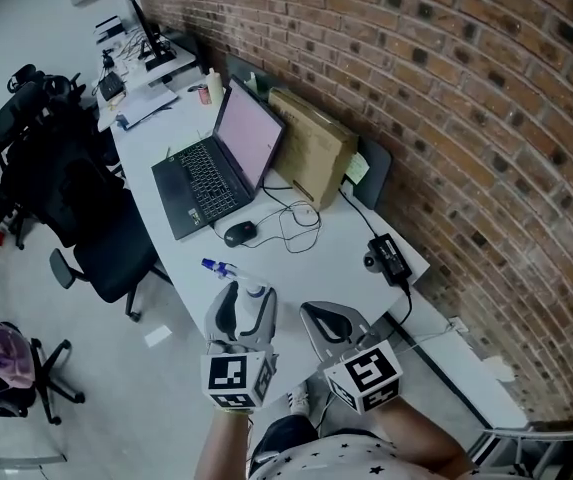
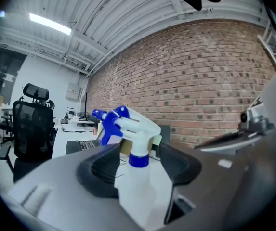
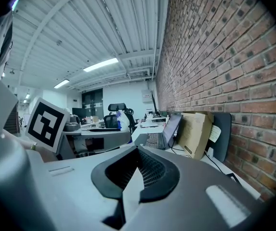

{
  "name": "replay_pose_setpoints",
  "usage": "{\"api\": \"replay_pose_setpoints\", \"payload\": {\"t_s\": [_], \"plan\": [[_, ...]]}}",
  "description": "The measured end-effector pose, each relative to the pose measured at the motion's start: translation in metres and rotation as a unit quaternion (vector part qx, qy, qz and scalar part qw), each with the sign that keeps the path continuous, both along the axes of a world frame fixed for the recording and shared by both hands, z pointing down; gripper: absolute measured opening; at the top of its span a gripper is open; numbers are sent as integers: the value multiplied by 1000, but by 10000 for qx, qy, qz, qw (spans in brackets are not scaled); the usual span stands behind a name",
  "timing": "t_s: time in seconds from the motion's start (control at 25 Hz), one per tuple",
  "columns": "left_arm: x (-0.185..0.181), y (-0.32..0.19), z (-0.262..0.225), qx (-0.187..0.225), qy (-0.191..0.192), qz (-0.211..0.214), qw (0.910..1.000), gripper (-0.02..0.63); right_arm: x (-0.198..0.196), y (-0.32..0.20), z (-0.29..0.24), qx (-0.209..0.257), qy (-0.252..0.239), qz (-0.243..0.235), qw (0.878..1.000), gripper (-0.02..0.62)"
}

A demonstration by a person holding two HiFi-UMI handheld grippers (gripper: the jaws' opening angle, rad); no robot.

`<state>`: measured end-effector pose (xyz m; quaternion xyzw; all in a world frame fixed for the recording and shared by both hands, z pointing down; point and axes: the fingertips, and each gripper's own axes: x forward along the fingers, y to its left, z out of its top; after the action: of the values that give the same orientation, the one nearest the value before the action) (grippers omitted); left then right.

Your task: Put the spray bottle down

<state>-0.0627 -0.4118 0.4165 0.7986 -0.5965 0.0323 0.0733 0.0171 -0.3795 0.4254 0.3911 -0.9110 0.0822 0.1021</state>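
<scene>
A white spray bottle with a blue collar and blue trigger stands upright between the jaws of my left gripper. The jaws are spread wide, with a gap between the bottle and the right pad, so nothing is gripped. Its base is hidden. From the head view the spray bottle and left gripper are at the near edge of the white desk, nozzle pointing left. My right gripper hovers just to the right, shut and holding nothing; its pads meet in the right gripper view.
Farther along the desk are an open laptop, a black mouse with a looped cable, a cardboard box leaning on the brick wall and a power adapter. Black office chairs stand left of the desk.
</scene>
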Motion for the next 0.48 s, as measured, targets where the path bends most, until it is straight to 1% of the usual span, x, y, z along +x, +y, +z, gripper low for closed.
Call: {"api": "replay_pose_setpoints", "payload": {"t_s": [0.16, 0.24, 0.28, 0.4, 0.48], "plan": [[3, 31, -14, 43, 140, 208, 9997, 237, 3, 19, -2, 47, -48, -10, 10000, -2], [7, 47, -20, 48, 174, 247, 9995, 189, 5, 31, -1, 61, -71, -35, 9999, -2], [8, 56, -23, 93, 198, 214, 9995, 160, 7, 38, -1, 56, -84, -53, 9999, -2], [9, 87, -29, 196, 302, 55, 9993, 109, 9, 63, 1, 43, -150, -147, 9998, -2], [8, 108, -30, 190, 260, -133, 9994, 28, 10, 80, 1, 65, -190, -223, 9995, -2]]}}
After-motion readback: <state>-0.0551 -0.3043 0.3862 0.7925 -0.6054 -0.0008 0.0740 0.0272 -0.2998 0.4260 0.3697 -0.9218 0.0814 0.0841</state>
